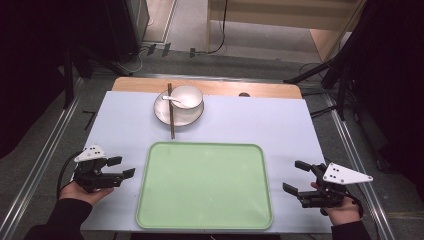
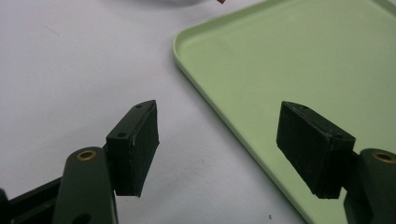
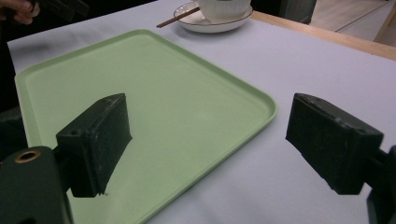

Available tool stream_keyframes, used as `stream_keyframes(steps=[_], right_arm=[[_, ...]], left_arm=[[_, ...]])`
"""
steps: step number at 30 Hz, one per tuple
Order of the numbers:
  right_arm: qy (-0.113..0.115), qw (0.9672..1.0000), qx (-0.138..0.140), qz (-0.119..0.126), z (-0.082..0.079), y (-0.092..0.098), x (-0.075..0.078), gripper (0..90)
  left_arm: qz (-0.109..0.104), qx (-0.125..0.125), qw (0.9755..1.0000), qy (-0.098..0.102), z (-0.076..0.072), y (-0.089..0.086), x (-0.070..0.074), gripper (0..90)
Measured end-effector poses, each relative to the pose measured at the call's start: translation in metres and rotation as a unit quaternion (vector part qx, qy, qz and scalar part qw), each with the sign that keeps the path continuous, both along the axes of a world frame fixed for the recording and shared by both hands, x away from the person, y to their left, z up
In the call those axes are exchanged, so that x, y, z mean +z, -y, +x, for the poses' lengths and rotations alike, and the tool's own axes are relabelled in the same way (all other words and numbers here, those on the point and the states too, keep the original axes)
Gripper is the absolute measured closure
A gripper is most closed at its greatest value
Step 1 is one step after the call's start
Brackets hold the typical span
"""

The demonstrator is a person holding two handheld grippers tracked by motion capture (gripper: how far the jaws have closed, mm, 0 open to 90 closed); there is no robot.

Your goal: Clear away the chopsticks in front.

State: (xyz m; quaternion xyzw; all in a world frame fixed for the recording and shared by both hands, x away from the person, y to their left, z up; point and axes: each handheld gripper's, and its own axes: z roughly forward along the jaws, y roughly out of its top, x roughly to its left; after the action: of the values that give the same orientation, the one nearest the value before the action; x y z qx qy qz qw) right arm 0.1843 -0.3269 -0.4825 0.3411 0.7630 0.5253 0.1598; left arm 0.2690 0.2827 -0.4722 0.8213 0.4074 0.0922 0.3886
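On the white table cover, a green tray (image 1: 205, 186) lies flat between the two tools. Left gripper (image 1: 121, 168) beside its left rim, jaws spread, nothing between. Right gripper (image 1: 296, 177) beside the right rim, jaws spread, nothing held. Beyond the tray: bowl (image 1: 187, 97) with spoon (image 1: 173, 100) on plate (image 1: 165, 114), chopsticks (image 1: 171, 111) across.

Counting up: one green tray (image 1: 205, 186) sits between the two grippers, left gripper (image 1: 121, 168) and right gripper (image 1: 296, 177). Beyond the tray from both, one plate (image 1: 162, 114), one bowl (image 1: 188, 97) on it, one white spoon (image 1: 173, 100), and one pair of chopsticks (image 1: 171, 112).
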Motion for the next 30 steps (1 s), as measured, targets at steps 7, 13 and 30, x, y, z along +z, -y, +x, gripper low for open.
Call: stream_keyframes(steps=[7,13,30], right_arm=[[0.0,1.0,0.002,-0.003,0.0001,-0.0006,-0.0006,14.5],[-0.002,1.0,0.004,-0.004,-0.0005,-0.002,-0.0004,14.5],[-0.003,1.0,0.005,-0.007,-0.0014,-0.0018,-0.0012,14.5]], left_arm=[[-0.006,0.001,0.9999,0.01,-0.0015,-0.0002,0.0012,33.0],[-0.015,0.003,0.9998,0.013,-0.0028,-0.0022,0.0022,38.4],[-0.008,0.003,0.9999,0.01,-0.0013,0.0005,0.0031,38.7]])
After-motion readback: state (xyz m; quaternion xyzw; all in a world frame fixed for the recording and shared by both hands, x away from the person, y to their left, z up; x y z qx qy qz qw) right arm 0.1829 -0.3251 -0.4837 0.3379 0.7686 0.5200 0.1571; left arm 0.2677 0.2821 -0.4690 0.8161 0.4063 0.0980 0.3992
